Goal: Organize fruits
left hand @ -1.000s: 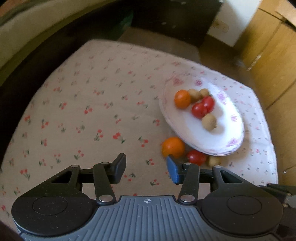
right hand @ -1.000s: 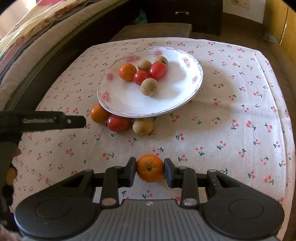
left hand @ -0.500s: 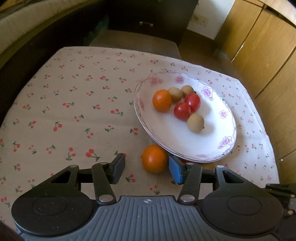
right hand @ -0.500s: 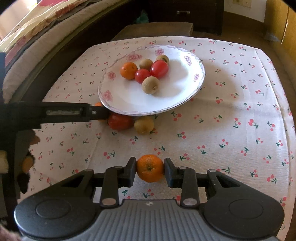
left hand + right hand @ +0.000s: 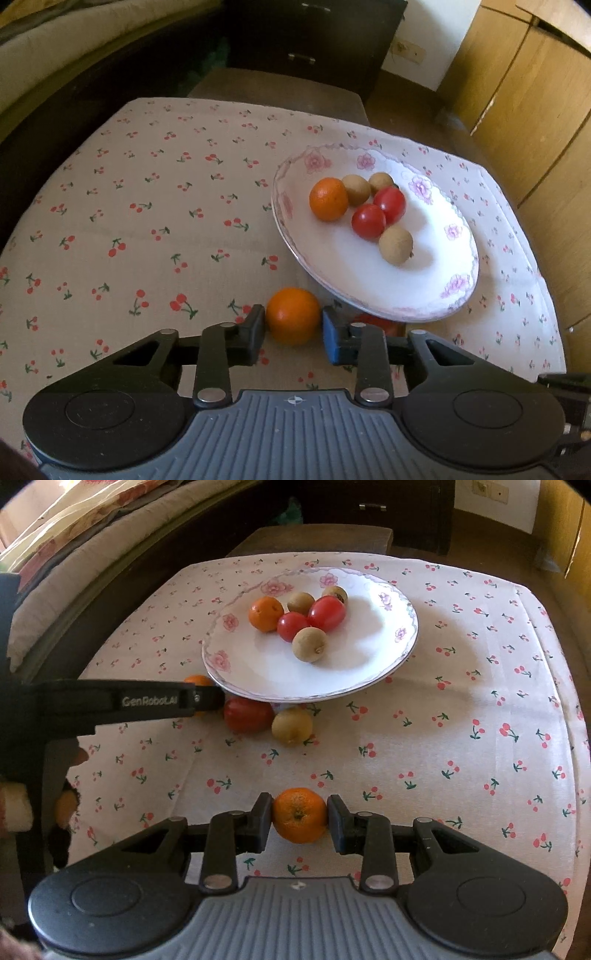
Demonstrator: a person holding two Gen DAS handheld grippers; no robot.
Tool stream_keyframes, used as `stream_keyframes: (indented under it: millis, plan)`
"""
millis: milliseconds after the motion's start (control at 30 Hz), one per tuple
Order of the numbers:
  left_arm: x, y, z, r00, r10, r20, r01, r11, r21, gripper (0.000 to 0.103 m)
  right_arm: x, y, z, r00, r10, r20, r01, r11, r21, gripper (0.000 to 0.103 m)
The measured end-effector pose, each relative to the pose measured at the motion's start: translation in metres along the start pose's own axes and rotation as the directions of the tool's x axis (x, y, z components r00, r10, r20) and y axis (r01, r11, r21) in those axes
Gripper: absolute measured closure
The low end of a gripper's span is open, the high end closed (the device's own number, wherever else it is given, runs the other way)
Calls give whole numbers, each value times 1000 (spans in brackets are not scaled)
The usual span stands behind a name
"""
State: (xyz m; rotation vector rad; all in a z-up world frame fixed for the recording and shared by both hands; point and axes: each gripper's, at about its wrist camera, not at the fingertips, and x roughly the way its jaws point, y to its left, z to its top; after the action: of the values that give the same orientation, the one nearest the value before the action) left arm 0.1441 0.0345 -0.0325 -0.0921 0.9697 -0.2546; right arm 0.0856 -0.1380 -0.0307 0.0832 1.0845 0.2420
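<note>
Your left tongs (image 5: 293, 328) have just closed on an orange (image 5: 293, 315) lying on the worktop just beside the plate (image 5: 436, 302). Your right tongs (image 5: 300, 819) grip another orange (image 5: 300, 815), well apart from the plate.

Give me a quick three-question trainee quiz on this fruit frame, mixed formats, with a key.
1. Multiple choice: how many fruits lie on the plate? A four, B six, C eight.
2. True or false: the left hand-held gripper has an orange between its fingers beside the plate's near rim.
3. Fill in: the right hand-held gripper is shut on an ______.

Key
1. B: one orange, two tomatoes, three brown fruits.
2. True; its jaws have just been closing on it.
3. Orange, apart from the red tomato and brown fruit on the tablecloth.
</note>
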Motion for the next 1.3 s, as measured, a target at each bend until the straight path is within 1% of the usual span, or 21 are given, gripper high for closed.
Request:
stream_keyframes:
  millis: [200,433,567,667,767,900,1000,1133,1233,1300]
  plan:
    - [-11,5,-10,1000,11,-26,-11,1000,15,63,-6,-1,-2,1000,-10,8,10,1000,3,69]
    - [-30,16,-30,998,-1,-56,2,1000,22,63,-10,2,-6,1000,-8,3,8,1000,-10,69]
    - [-38,15,-42,998,-17,-61,19,999,31,61,-6,1,-12,1000,-20,-14,20,1000,-8,69]
    - [-41,12,-46,998,-12,-57,15,999,45,61,-7,1,-13,1000,-24,-10,24,1000,-13,69]
    - [-43,12,-43,999,-10,-33,11,999,35,58,-7,2,-13,1000,-28,-8,28,999,-16,69]
    - [-47,17,-34,999,-33,2,33,999,-16,43,-6,2,-13,999,-32,-10,32,999,-15,69]
    - [-42,17,-29,999,-41,6,41,998,-39,43,-4,3,-12,999,-39,-8,38,999,-24,68]
    - [-34,15,-23,997,-78,5,78,993,-90,41,-4,2,-12,999,-35,-6,35,999,-22,67]
    - [-29,10,-19,995,-96,2,96,990,-105,40,-5,2,-14,999,-39,-4,39,999,-20,66]
    - [-26,6,-17,996,-90,2,90,990,-106,40,-6,2,-15,999,-41,0,41,999,-21,66]
